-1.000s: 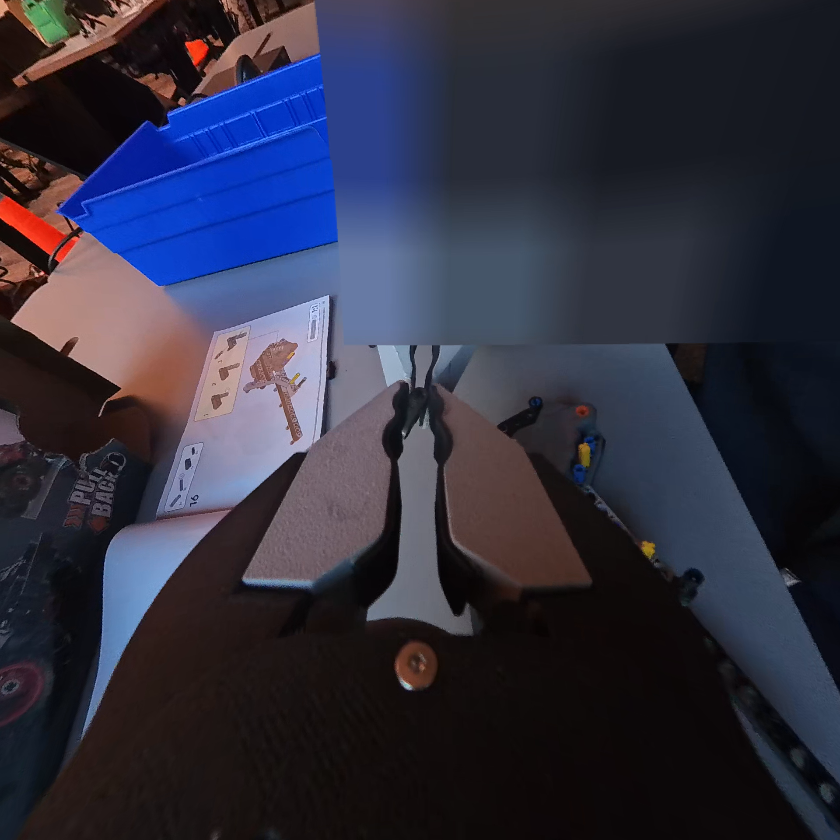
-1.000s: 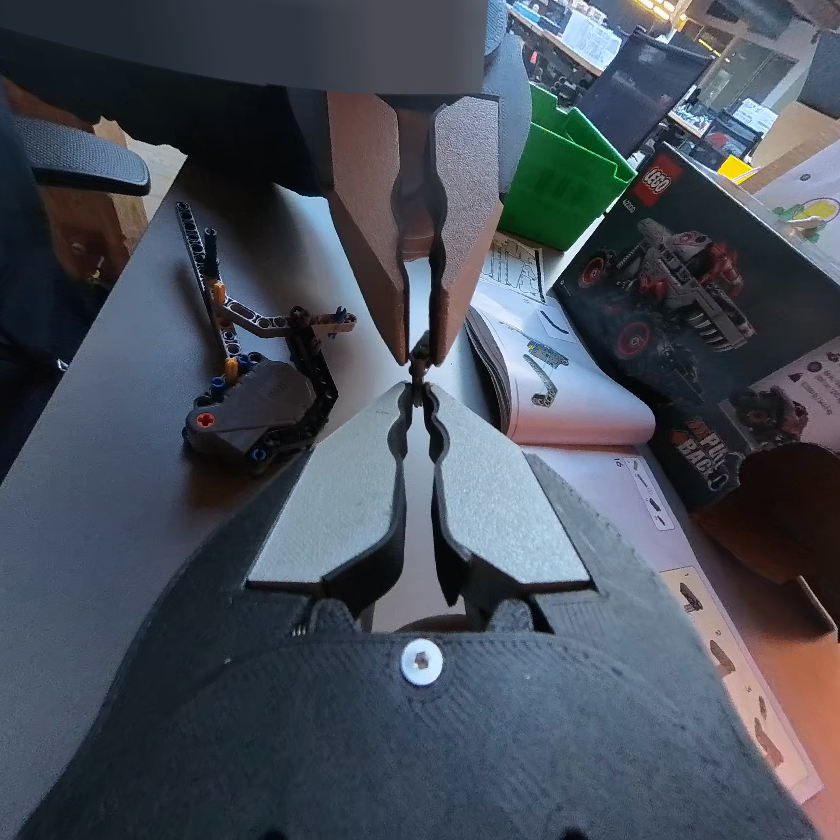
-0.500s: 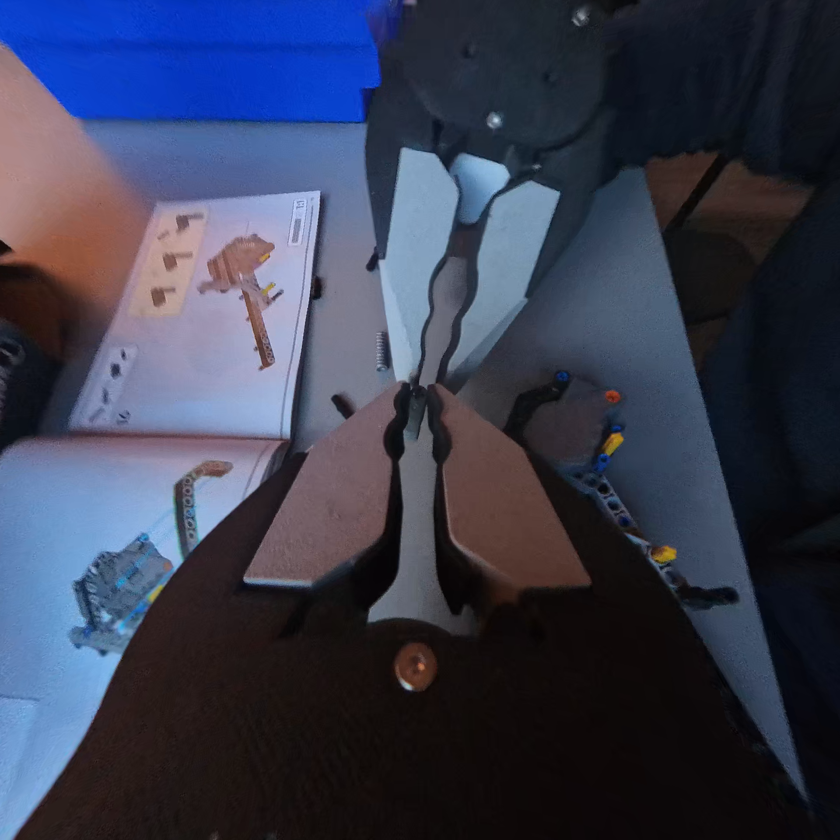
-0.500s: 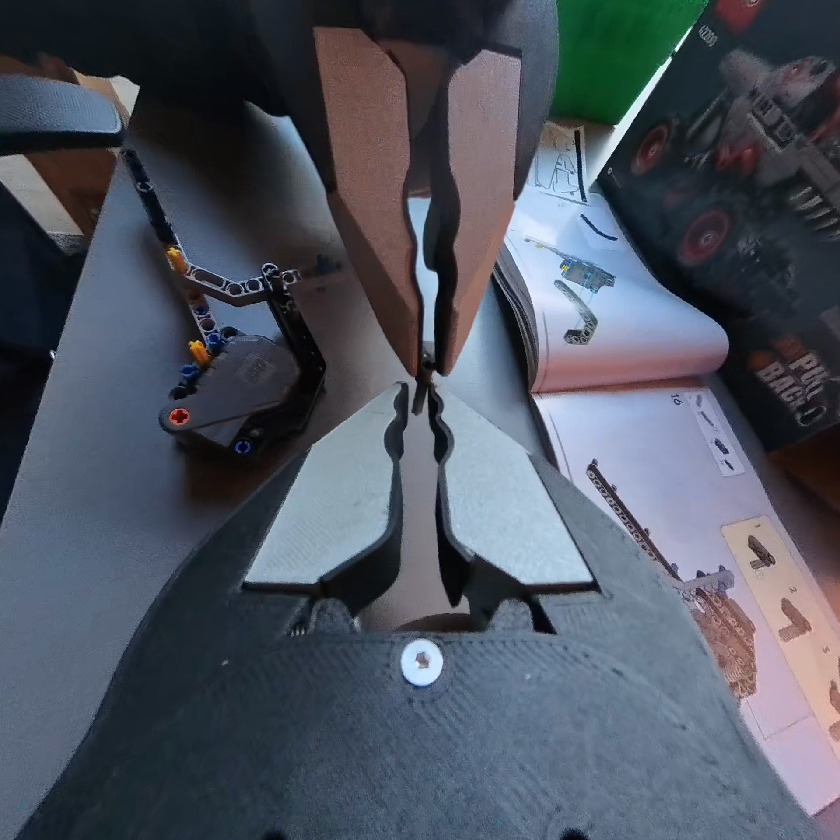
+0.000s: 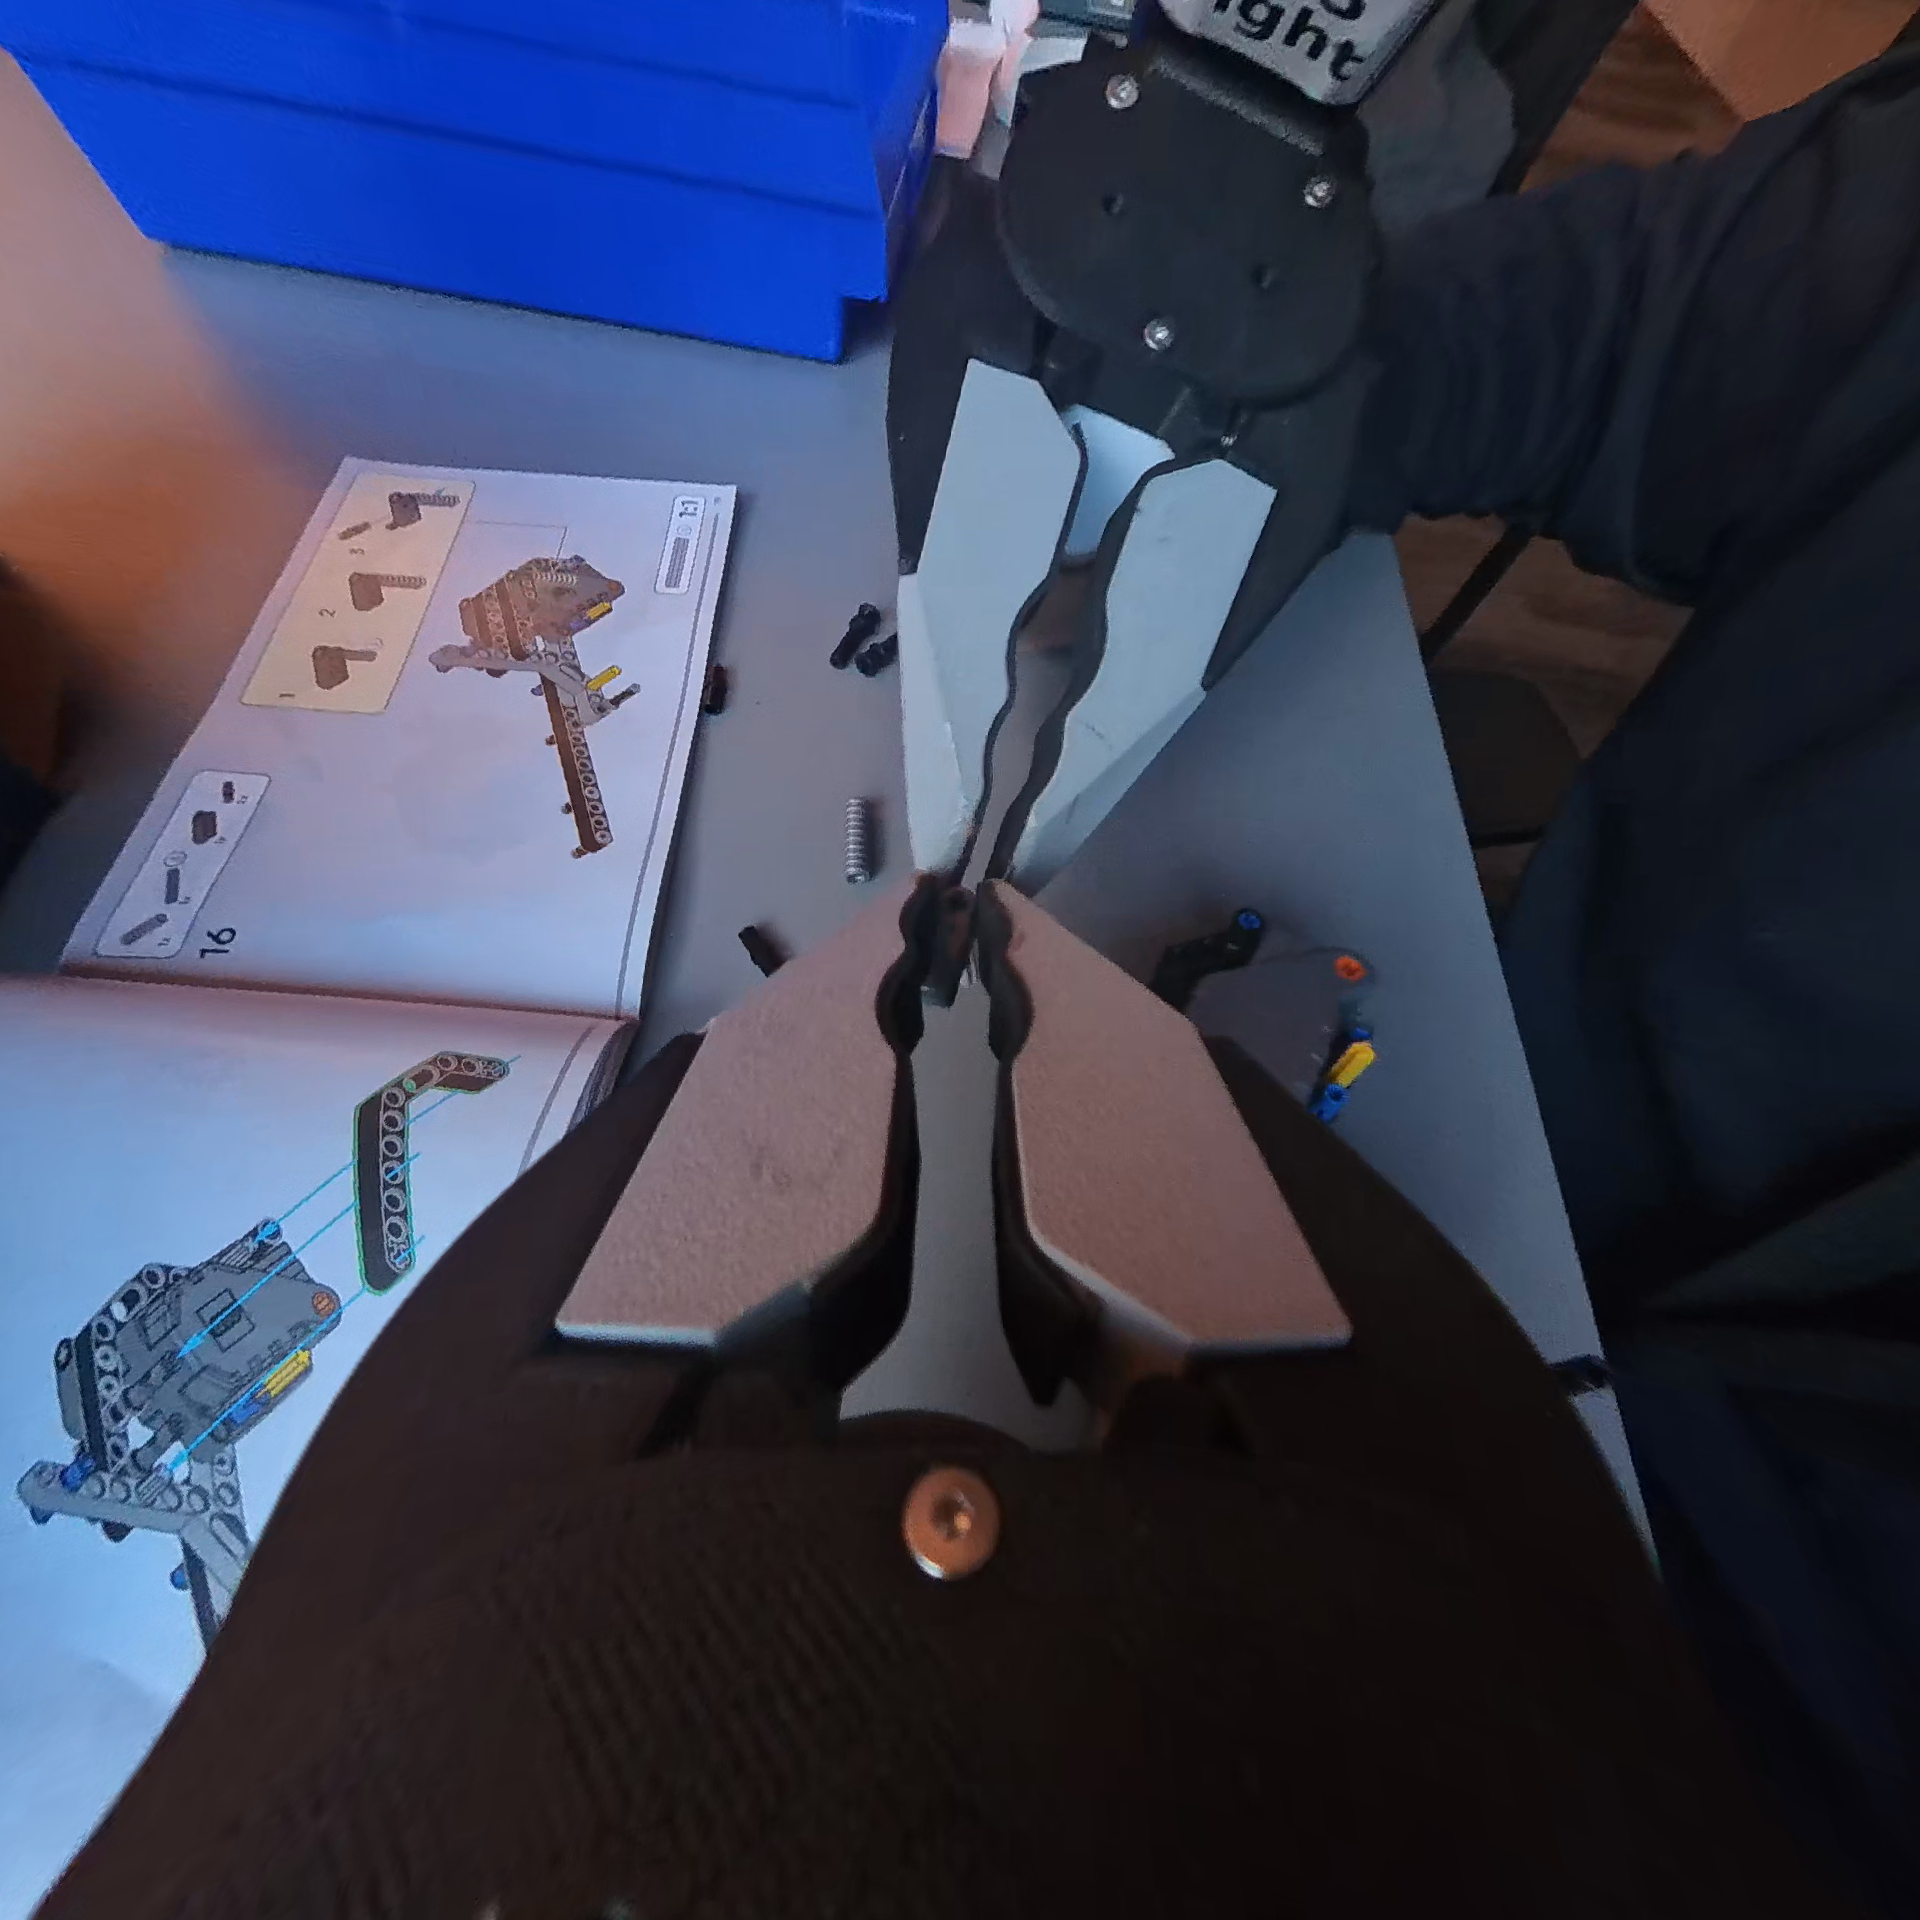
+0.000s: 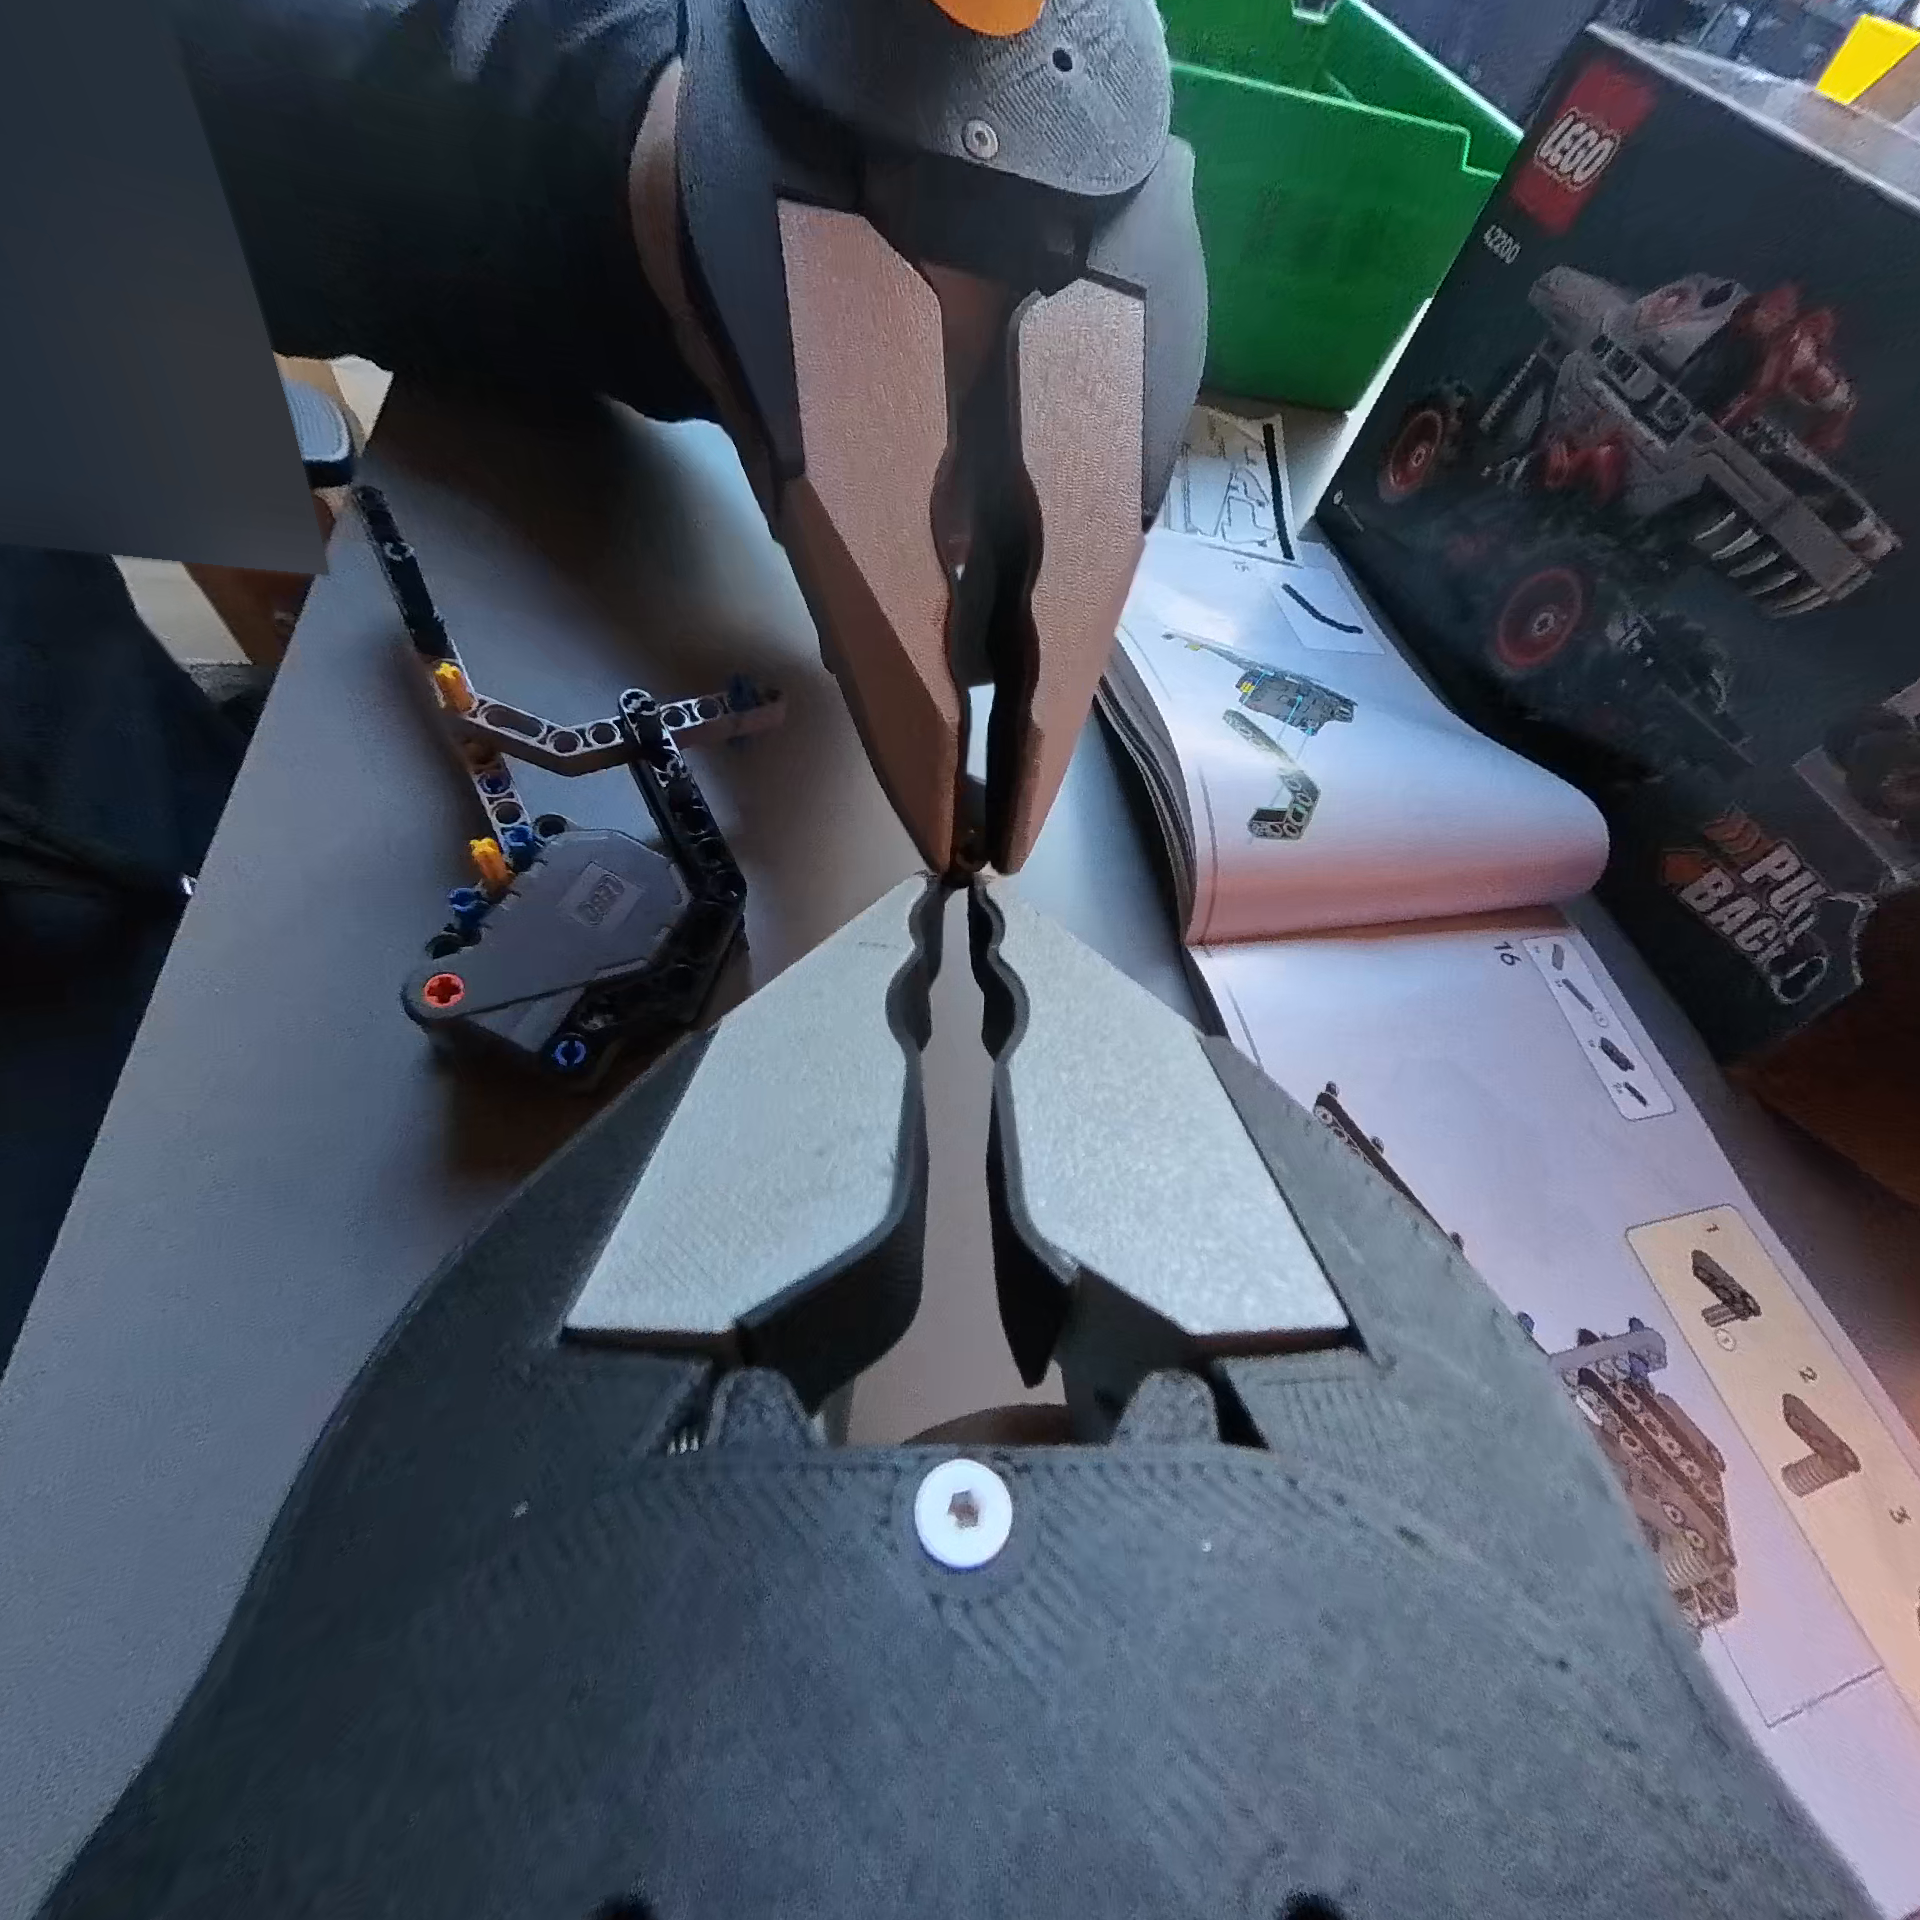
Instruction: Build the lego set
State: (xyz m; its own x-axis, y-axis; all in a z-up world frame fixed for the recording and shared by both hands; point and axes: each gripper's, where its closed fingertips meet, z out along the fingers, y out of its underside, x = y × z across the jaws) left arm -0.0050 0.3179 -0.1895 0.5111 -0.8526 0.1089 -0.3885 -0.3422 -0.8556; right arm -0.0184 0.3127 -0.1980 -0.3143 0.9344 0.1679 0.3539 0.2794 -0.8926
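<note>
My left gripper [image 5: 951,906], with brown pads, is shut on a small dark lego piece [image 5: 941,961] held above the table. My right gripper [image 6: 952,891], with grey pads, meets it tip to tip and is closed on the same small dark piece [image 6: 962,869]. Each gripper shows in the other's view: the right gripper [image 5: 982,854] and the left gripper [image 6: 971,858]. The partly built grey and black assembly [image 6: 582,920] lies on the table to the left, and shows in the left wrist view [image 5: 1283,992] to the right. How the piece is seated is hidden by the fingertips.
An open instruction booklet [image 5: 416,748] [image 6: 1403,821] lies beside the grippers. A metal spring [image 5: 857,840] and loose black pins [image 5: 862,639] lie on the table [image 5: 1299,831]. A blue bin [image 5: 520,156], a green bin [image 6: 1320,239] and the set's box [image 6: 1662,468] stand around. A person's dark sleeve [image 5: 1610,312] reaches in. My two grippers' fingertips are within a few centimetres of each other.
Both grippers have tilted down toward the table while staying tip to tip on the small piece. More of the booklet and loose parts now show.
</note>
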